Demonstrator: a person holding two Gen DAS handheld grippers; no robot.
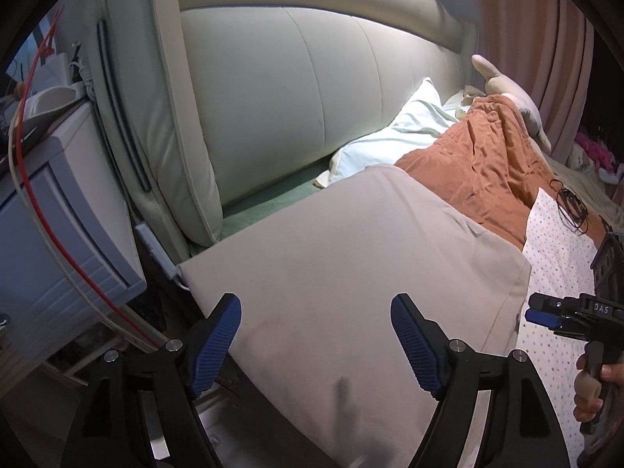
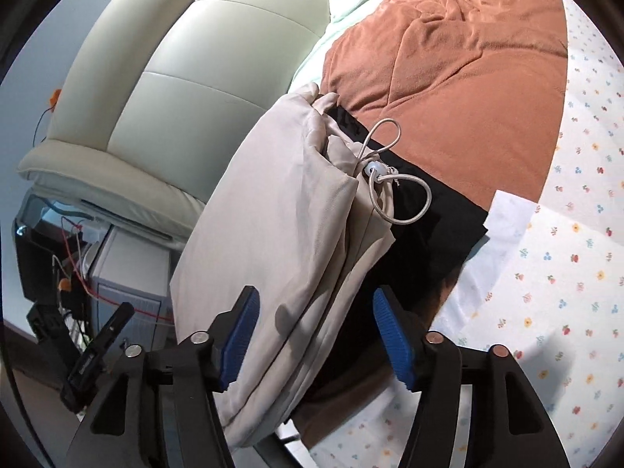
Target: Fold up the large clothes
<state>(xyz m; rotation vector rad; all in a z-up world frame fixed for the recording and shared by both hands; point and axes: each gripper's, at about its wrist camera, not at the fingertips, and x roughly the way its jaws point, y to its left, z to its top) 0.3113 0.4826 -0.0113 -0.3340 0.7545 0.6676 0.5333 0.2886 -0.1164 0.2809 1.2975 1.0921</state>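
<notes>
A beige garment (image 1: 343, 257) lies folded into a flat rectangle at the bed's near corner. My left gripper (image 1: 316, 335) hovers over its near edge, jaws wide and open, pads clear of the cloth. In the right wrist view the garment (image 2: 273, 234) shows its stacked folded edges and an elastic drawstring with a toggle (image 2: 384, 173). It rests on a black cloth (image 2: 436, 226). My right gripper (image 2: 316, 331) stands open, the garment's layered edge between its fingers with neither pad pressing on it. From the left wrist view the right gripper (image 1: 540, 312) sits by the garment's right corner, held by a hand (image 1: 589, 390).
An orange blanket (image 1: 479, 160) and a pale pillow (image 1: 390, 136) lie behind the garment, on a floral sheet (image 1: 557, 257). The padded headboard (image 1: 273, 97) rises behind. A nightstand (image 1: 58, 234) with red and white cables stands at the left. A plush toy (image 1: 507, 93) and a thin black cord (image 1: 569, 206) lie further back.
</notes>
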